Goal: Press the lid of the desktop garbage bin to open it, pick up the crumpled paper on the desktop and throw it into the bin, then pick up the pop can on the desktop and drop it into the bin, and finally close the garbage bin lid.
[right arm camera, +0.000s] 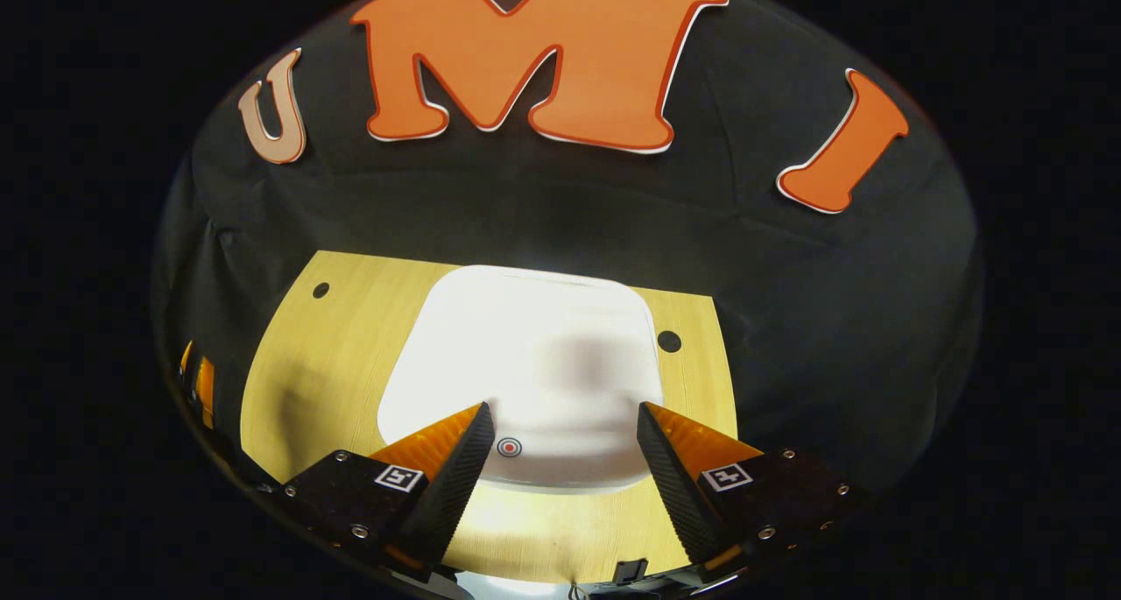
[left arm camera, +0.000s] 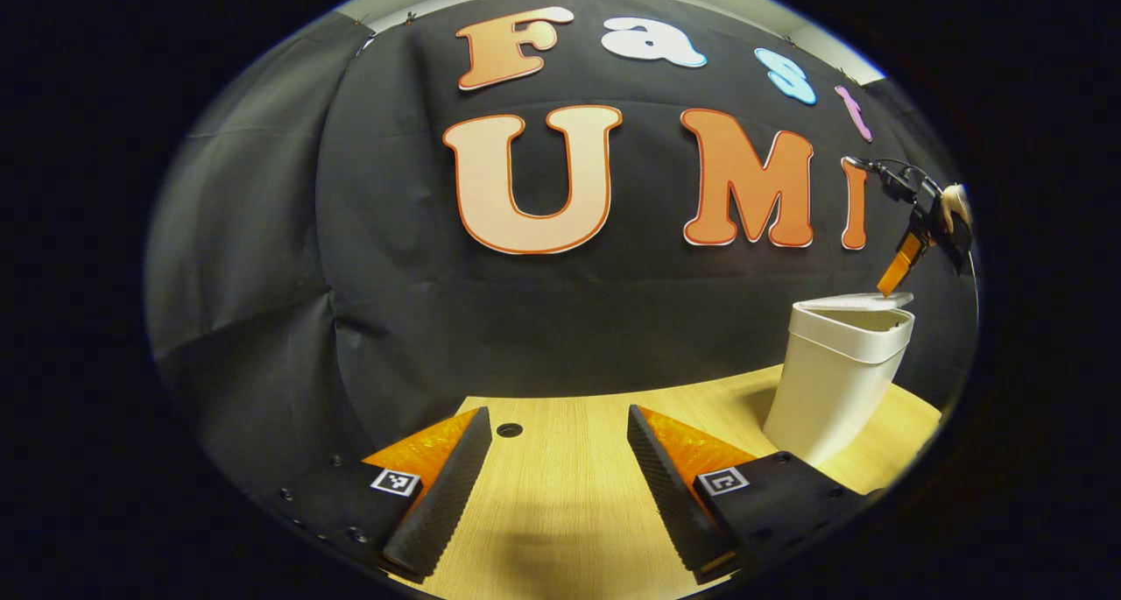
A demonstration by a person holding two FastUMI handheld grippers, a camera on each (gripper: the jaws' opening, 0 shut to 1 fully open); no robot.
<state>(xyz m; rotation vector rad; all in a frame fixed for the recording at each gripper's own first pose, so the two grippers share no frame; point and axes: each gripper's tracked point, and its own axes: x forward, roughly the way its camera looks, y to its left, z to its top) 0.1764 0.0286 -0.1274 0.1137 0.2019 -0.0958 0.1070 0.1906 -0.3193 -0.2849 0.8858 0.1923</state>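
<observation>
White plastic garbage bin [left arm camera: 836, 377] stands on the wooden bench [left arm camera: 569, 486], far side from the left claw [left arm camera: 556, 486], which hovers low with fingers spread and empty, likely waiting its turn. Above the bin, the right claw [right arm camera: 560, 473] also hangs spread and empty, pointing down at the lid [right arm camera: 525, 363] near a small red target mark [right arm camera: 509, 447], probably lined up to press it. Whether the lid is fully shut I cannot tell
</observation>
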